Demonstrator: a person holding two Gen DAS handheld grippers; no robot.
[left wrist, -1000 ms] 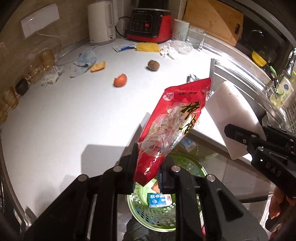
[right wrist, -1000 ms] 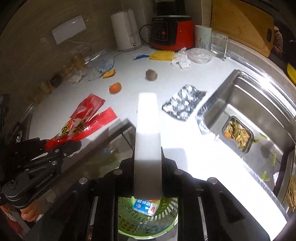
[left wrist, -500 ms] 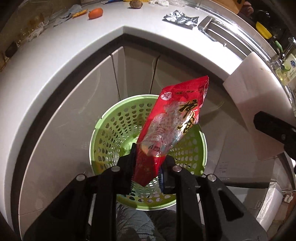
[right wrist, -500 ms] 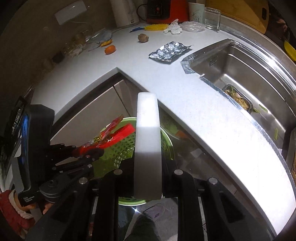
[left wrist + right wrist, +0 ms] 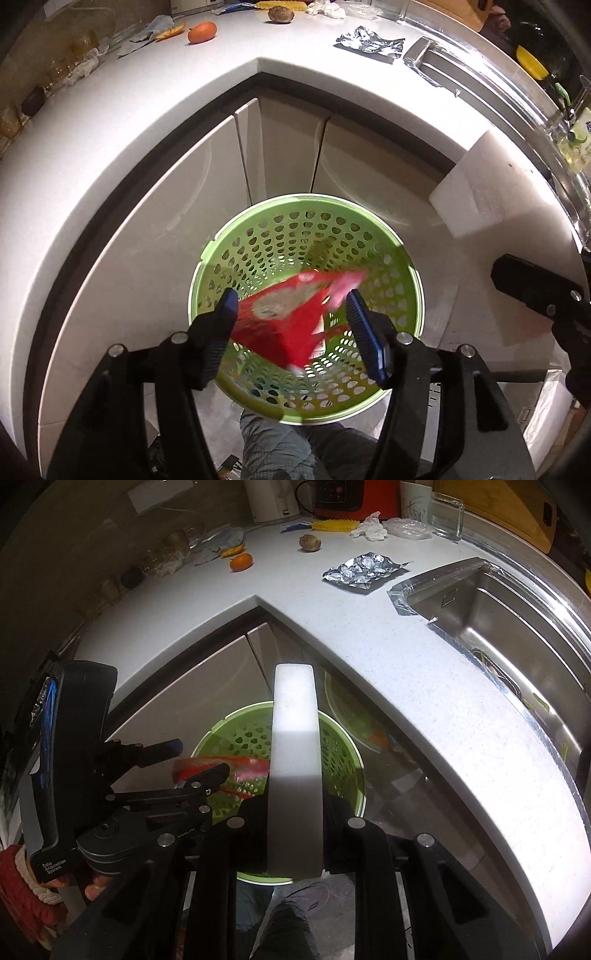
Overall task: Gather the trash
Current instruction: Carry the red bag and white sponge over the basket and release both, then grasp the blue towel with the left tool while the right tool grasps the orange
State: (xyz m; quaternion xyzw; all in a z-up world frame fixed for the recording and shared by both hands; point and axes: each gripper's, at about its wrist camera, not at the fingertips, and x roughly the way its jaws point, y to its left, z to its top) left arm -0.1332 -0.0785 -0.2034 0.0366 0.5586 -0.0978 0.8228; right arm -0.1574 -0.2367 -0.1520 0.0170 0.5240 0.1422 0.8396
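Left gripper (image 5: 290, 325): jaws just opened, apart; red snack bag (image 5: 284, 321), blurred, loose between them over green basket (image 5: 229, 236). Right gripper (image 5: 293, 827): clamped on white foam block (image 5: 293, 746), basket's 3 o'clock side.

One green perforated basket (image 5: 402, 295) sits below the jaws, with one blurred red wrapper (image 5: 284, 317) between the left jaws. One white foam slab (image 5: 293, 775) stands between the right jaws. Beyond the jaws, the table (image 5: 369, 627) carries one crumpled foil sheet (image 5: 364, 570), one orange fruit (image 5: 241, 561), one brown round fruit (image 5: 309, 542) and one yellow brush (image 5: 334, 525).
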